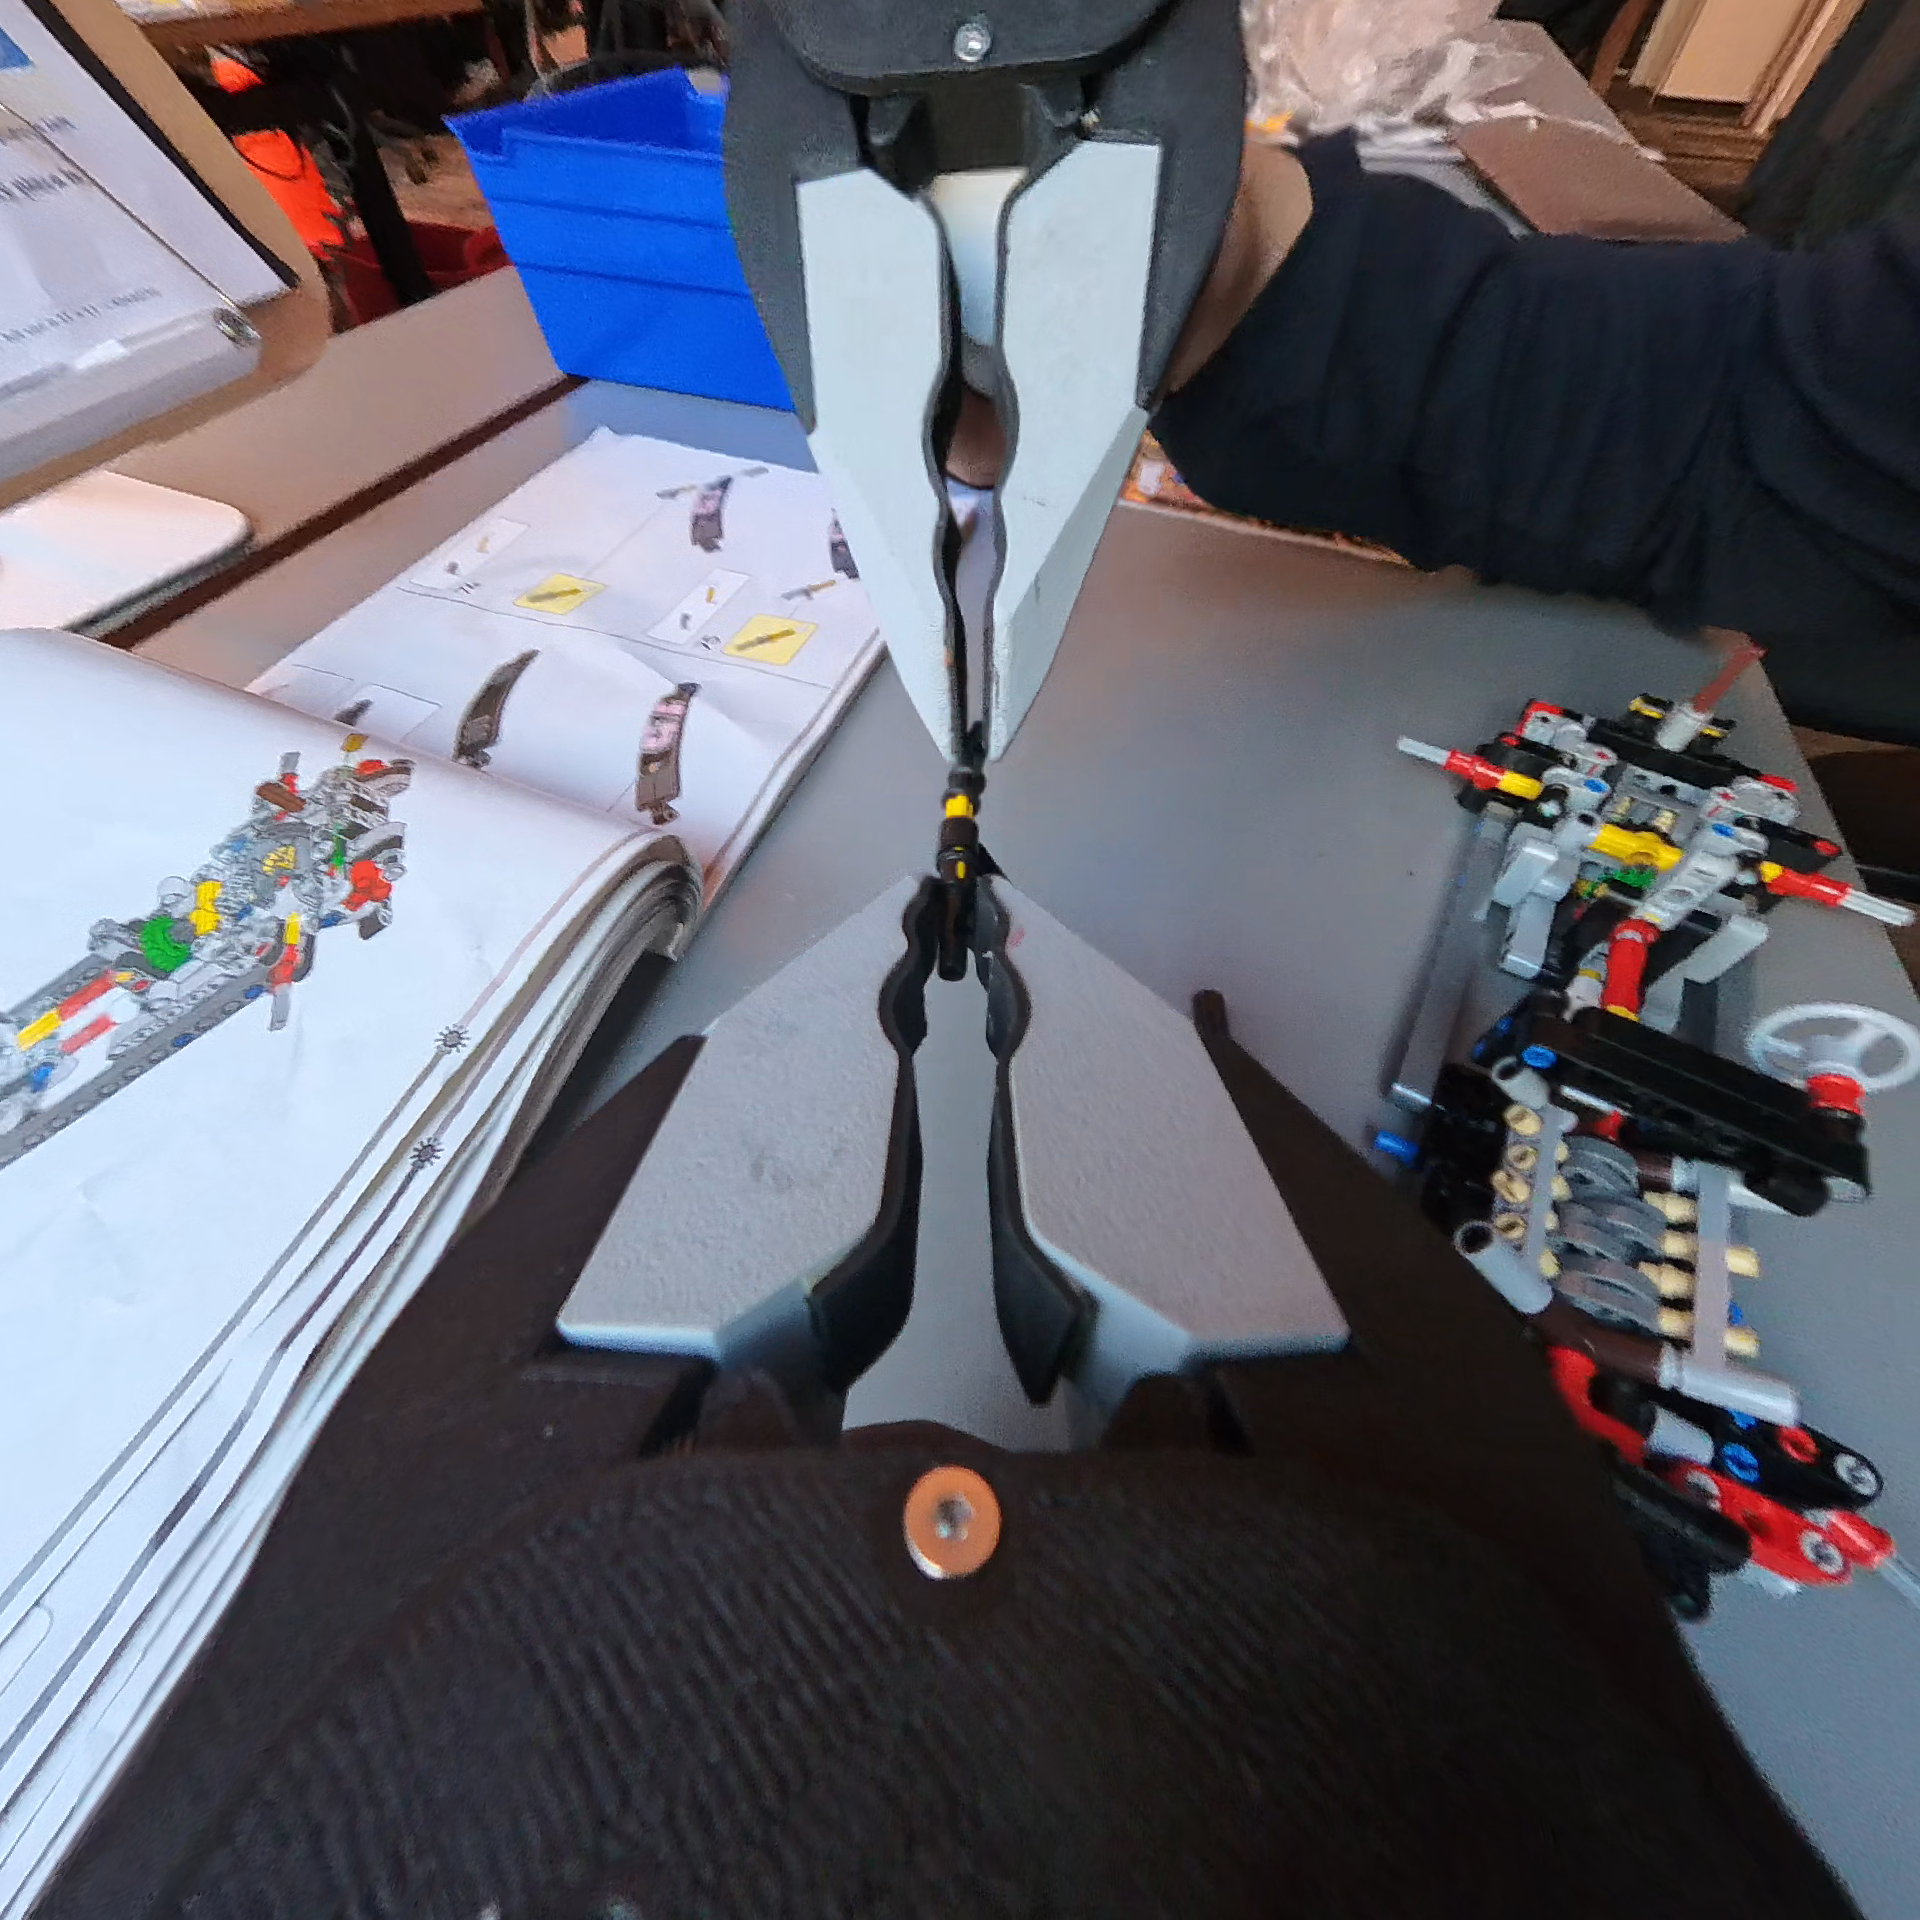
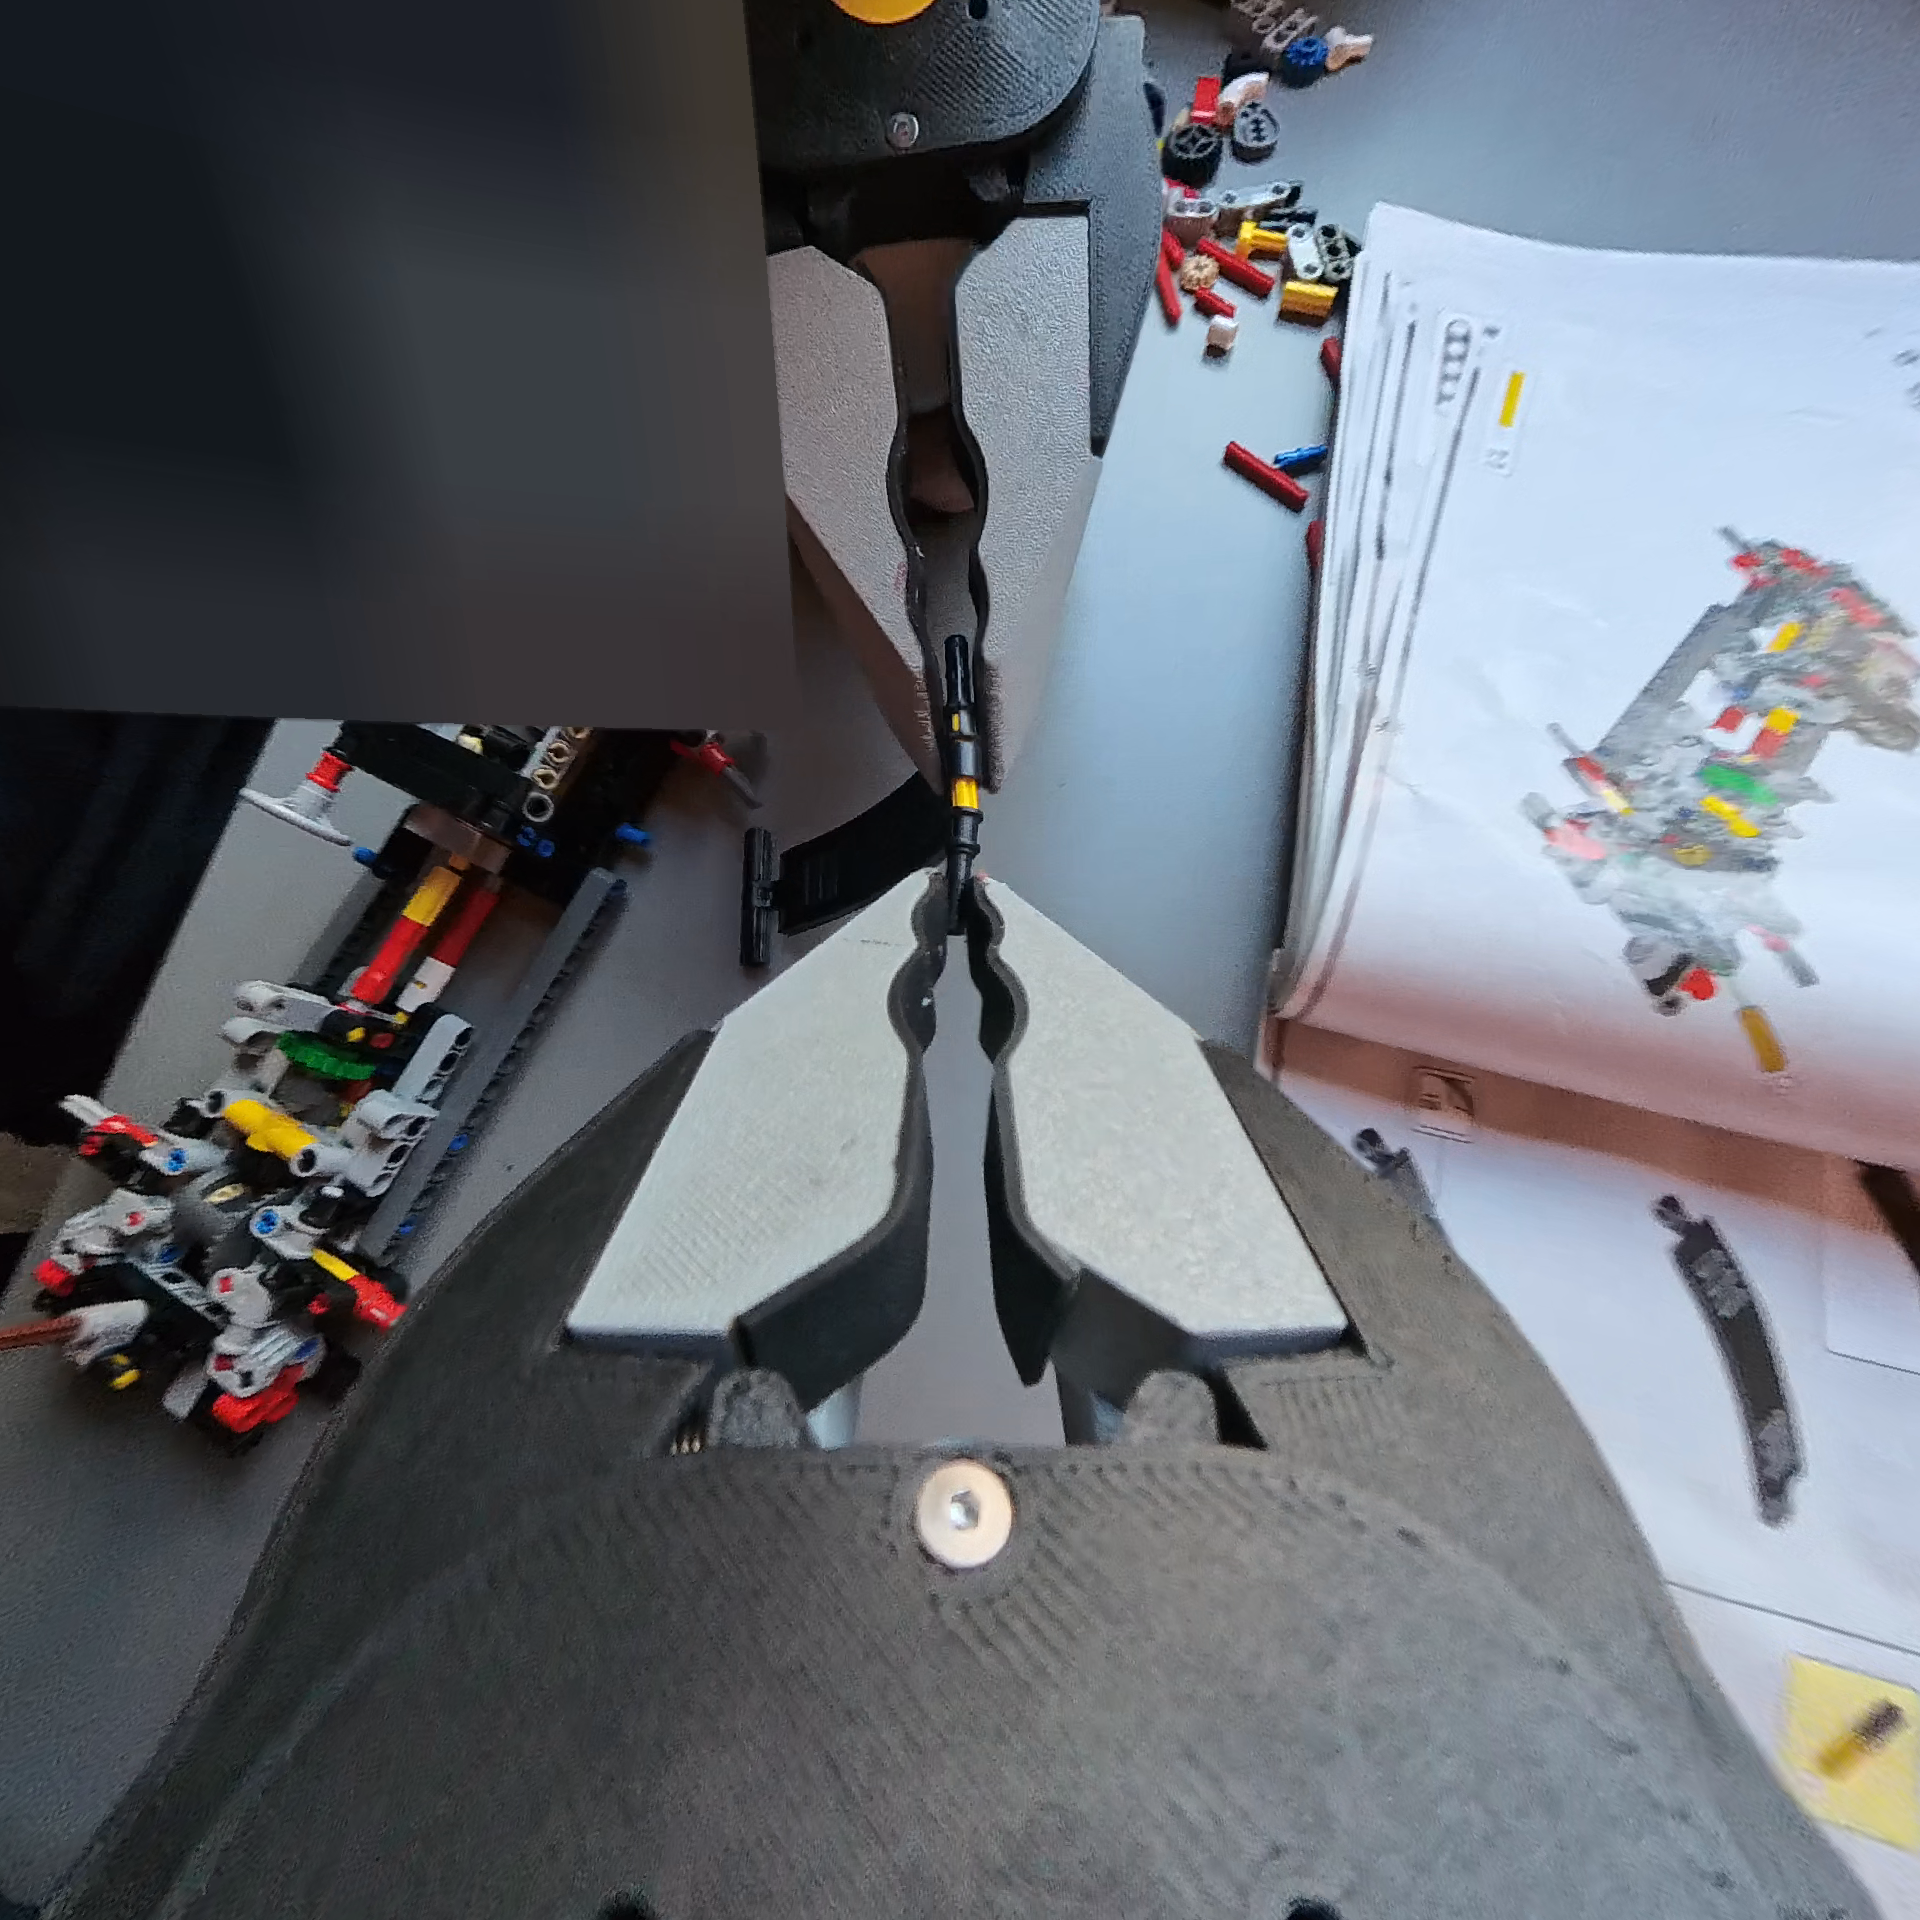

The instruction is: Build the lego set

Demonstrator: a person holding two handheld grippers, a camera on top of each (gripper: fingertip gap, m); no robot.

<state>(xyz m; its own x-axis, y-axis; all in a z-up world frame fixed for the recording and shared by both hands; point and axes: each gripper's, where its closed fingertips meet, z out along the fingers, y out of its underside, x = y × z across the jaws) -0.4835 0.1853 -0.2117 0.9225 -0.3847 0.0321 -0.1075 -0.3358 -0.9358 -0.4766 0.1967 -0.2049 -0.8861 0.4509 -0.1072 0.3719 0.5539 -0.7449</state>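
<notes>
Claws nose to nose above the grey tabletop [image 1: 1195,727], sharing one thin black axle with yellow bushes [image 1: 956,831]. Left claw [image 1: 951,914] closed on the axle's near end, pads pressed to it on both sides; right claw [image 2: 958,904] likewise clamped on the opposite end, seen from the left wrist as the grey wedge reaching down from the top edge. Axle held in the air, well clear of the tabletop, with the open instruction booklet [image 1: 312,935] on one side of it and the half-built brick chassis model [image 1: 1662,1039] on the other. Beyond the booklet, away from the axle, a blue bin [image 1: 623,239]; loose red, yellow and black bricks [image 2: 1247,260] scattered past the booklet's far corner. Likely very light, stiff along its length, smooth and round, so prone to twist or slip between pads. Best gripped on the bare black ends, leaving the yellow bushes free. Small enough to snap out sideways under hard squeezing.
</notes>
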